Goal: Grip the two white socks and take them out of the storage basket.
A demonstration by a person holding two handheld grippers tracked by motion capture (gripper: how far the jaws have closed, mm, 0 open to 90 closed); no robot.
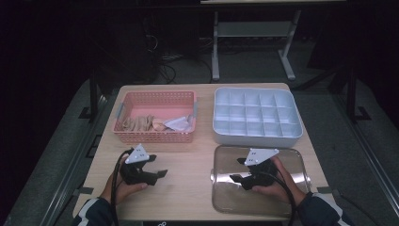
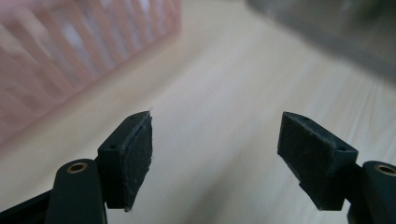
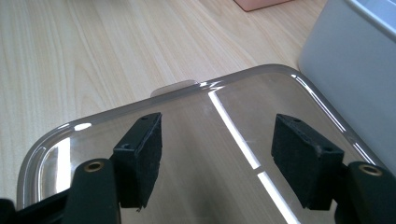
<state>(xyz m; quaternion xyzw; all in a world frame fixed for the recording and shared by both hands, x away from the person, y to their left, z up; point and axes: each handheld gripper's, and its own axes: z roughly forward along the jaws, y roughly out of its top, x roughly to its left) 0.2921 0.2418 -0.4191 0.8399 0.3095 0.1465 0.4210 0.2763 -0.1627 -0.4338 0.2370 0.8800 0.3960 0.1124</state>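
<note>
Room: dark around you; a white-legged table frame (image 1: 254,42) stands behind the work table, cables on the floor beside it.
Surface: light wood table (image 1: 188,188), a grey strip along each long side. A patch of tape sits at each near corner.
Pink basket (image 1: 155,117): far left of the table, wooden pieces and something white inside. Its front wall is near your left gripper, not touching.
White divider box (image 1: 256,115): far right, a grid of compartments; what is in them I cannot tell. Its near wall sits just beside the lid's far edge.
Clear lid (image 1: 287,160): task item, lying flat at near right, its near edge close to the table's front edge. The right gripper view shows its rounded corner (image 3: 46,140) and a small tab (image 3: 175,87) on the edge facing table centre.
Right gripper (image 1: 244,175): in your right hand over the lid, pointing toward table centre. Jaws wide apart, nothing between the pads (image 3: 144,161); whether they touch the lid I cannot tell.
Left gripper (image 1: 157,173): in your left hand over bare wood at near left, pointing right. Jaws wide apart, nothing held; the left gripper view is blurred, with bare wood between the pads (image 2: 135,161).
Open room: bare wood between your two grippers, and a narrow bare gap between basket and box. Left edge of the table is near your left hand.
</note>
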